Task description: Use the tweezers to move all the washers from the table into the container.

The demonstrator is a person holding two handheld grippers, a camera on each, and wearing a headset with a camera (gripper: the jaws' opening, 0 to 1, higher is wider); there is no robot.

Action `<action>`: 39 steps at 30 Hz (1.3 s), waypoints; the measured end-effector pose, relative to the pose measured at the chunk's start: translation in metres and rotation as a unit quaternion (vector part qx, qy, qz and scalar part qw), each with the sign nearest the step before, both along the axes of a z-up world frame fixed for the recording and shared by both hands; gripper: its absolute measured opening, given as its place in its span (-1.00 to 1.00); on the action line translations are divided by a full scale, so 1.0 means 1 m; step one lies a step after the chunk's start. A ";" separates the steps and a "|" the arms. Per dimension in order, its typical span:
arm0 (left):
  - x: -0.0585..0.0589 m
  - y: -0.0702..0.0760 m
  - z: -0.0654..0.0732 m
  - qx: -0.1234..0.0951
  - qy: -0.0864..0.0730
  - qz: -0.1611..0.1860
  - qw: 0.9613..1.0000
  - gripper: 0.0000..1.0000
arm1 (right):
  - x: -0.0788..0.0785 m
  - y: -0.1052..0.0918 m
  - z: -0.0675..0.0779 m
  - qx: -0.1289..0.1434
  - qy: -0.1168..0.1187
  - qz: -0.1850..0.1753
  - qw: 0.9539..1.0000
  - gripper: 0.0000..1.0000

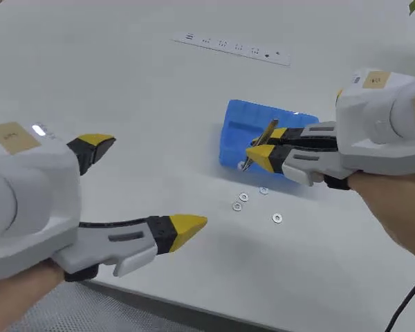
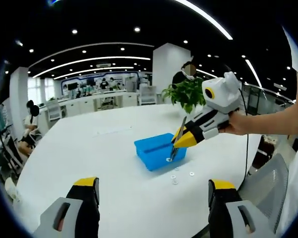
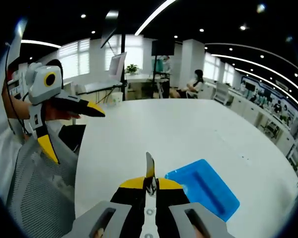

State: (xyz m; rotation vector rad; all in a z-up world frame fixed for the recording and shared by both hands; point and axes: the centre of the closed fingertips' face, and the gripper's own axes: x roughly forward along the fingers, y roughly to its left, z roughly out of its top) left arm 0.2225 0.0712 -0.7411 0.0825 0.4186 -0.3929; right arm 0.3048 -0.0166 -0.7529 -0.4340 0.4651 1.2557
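Note:
A blue container (image 1: 243,123) sits on the white table (image 1: 124,76). Several small metal washers (image 1: 243,197) lie on the table just in front of it. My right gripper (image 1: 265,155) is shut on metal tweezers (image 1: 261,143), whose tips hang over the container's near edge; I cannot tell whether they hold a washer. My left gripper (image 1: 144,182) stands open with nothing in it, well left of the washers. In the left gripper view, the right gripper (image 2: 185,139) holds the tweezers (image 2: 177,144) over the container (image 2: 151,148), with washers (image 2: 175,176) below. The right gripper view shows the tweezers (image 3: 149,168) and the container (image 3: 208,191).
A long white strip (image 1: 235,50) with dark marks lies at the back of the table. The table's front edge (image 1: 194,308) runs close under my left gripper. In the gripper views, desks, a potted plant (image 2: 186,94) and people stand far behind.

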 end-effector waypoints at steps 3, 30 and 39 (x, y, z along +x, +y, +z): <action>-0.004 0.011 -0.009 0.013 -0.011 0.025 1.000 0.98 | 0.003 0.000 0.003 -0.003 -0.002 -0.001 1.000 -0.95; -0.004 0.017 -0.022 0.037 -0.027 0.017 0.999 0.98 | 0.068 0.021 -0.029 -0.009 -0.004 -0.073 0.997 -0.94; -0.005 0.015 -0.024 0.043 -0.023 0.013 0.999 0.98 | 0.079 0.019 -0.052 -0.011 0.012 -0.097 0.995 -0.93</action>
